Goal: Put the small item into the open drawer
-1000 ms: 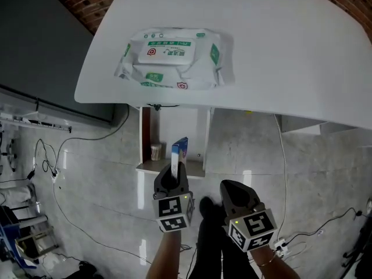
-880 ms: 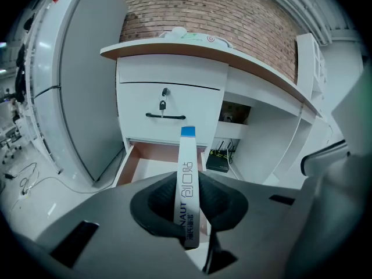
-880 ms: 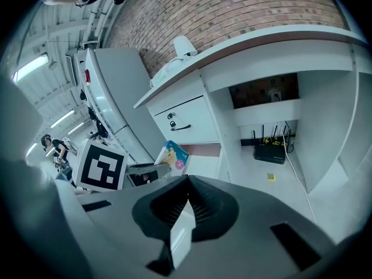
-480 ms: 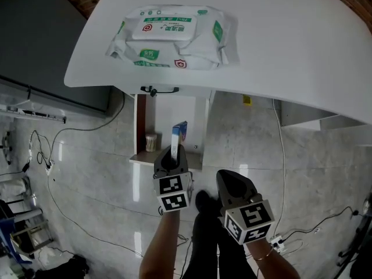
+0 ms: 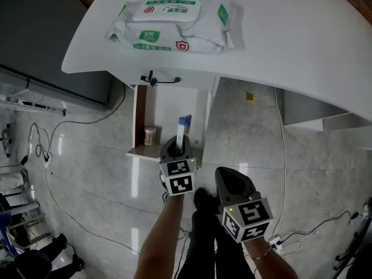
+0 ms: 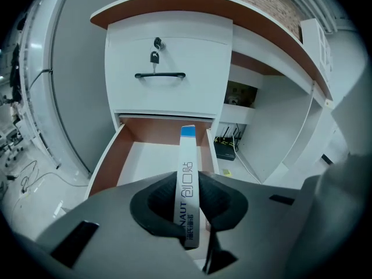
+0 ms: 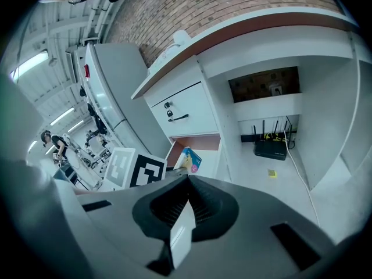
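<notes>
While gripping the box [image 5: 184,124], left claw [image 5: 178,142] has sunk toward the drawer [image 5: 141,151].

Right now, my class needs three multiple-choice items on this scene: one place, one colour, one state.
1. The wet wipes pack lies: A on the white tabletop; B on a chair; C in a basket.
2. The handle on the closed upper drawer is: A red; B black; C gold.
3. The left gripper is: A open, empty; B shut on the plaster box; C shut, empty.
Key: 1A, the head view shows it there; 2B, a black bar in the left gripper view; 3B, its jaws clamp the box's sides.
</notes>
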The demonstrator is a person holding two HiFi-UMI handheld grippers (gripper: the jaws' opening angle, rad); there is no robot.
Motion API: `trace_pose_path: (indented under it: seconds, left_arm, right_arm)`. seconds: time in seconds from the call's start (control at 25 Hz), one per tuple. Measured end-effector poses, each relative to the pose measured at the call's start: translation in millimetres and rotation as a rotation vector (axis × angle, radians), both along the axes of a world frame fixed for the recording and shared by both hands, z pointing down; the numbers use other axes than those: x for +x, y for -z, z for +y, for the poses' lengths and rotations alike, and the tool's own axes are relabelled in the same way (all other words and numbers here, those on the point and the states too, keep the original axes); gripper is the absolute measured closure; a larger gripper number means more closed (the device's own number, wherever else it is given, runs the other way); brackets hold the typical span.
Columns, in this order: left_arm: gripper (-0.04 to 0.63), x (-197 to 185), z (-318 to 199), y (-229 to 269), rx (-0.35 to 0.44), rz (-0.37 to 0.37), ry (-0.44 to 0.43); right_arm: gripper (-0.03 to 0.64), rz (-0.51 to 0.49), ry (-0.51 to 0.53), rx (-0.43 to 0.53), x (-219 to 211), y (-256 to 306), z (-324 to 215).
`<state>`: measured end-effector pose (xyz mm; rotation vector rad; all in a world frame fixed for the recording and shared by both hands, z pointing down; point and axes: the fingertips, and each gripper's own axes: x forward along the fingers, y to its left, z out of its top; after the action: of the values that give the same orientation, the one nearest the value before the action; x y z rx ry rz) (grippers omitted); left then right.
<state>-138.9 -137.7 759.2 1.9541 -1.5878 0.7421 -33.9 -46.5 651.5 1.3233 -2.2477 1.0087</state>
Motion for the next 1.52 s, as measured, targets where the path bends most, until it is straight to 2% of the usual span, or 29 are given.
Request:
trace_pose_path:
  seconds: [0.4, 0.8, 1.0, 1.24, 1.52]
  left_arm:
    - [0.512, 7.4, -11.9, -39.0, -0.057, -0.047, -0.028]
    - [0.512, 5.3, -22.9, -69.9, -0.129, -0.077, -0.053]
    - [0.512, 6.0, -25.7, -83.3, -0.199, -0.107, -0.063]
    - [0.511, 6.9, -22.5, -100.6, -0.327, -0.145, -0.083]
    - [0.511, 5.5, -21.5, -112.6, -0.414, -0.118, -0.074]
  right_arm:
    - [0.611, 0.015, 0.004, -0.009, 10.7, -16.7, -8.6]
    - [0.611, 0.015, 0.014, -0.005, 3.6, -29.3, -23.7]
    - [0.611, 0.012, 0.012, -0.006, 1.5, -33.1, -32.6]
    - [0.611, 0.013, 0.016, -0.006, -0.8, -32.8, -39.3]
    - [0.611, 0.018, 0.026, -0.017, -3.7, -36.4, -41.8]
